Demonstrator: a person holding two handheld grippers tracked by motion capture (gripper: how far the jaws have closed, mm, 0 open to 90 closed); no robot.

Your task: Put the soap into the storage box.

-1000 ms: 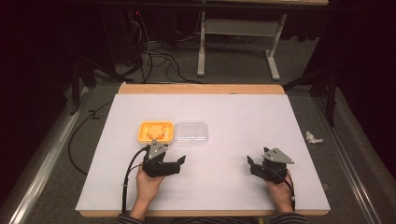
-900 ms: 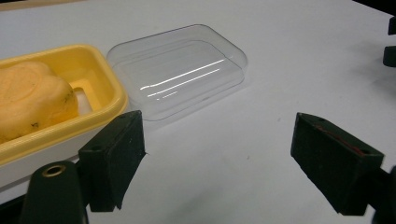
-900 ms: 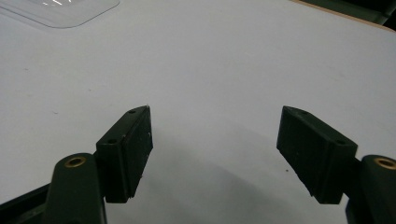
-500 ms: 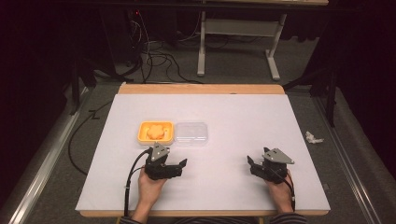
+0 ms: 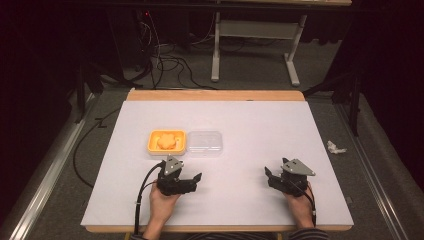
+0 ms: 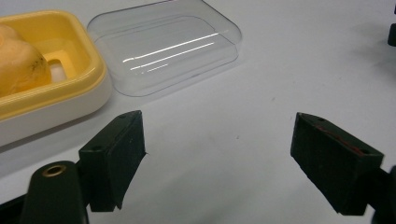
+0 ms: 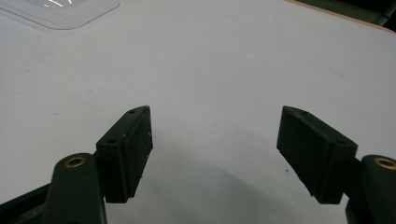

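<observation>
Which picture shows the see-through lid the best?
The left gripper view: the clear lid lies close and whole there, beside the yellow tray. The high view shows it whole too, but small and far. The right gripper view catches just one corner at the top edge.

Crumpled white scrap (image 5: 336, 147) seen on grey floor right of table (image 5: 280, 125); cables (image 5: 165, 62) coiled beyond table

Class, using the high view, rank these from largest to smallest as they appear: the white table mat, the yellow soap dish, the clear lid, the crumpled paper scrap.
1. White table mat
2-3. Yellow soap dish and clear lid: about alike
4. Crumpled paper scrap
</observation>
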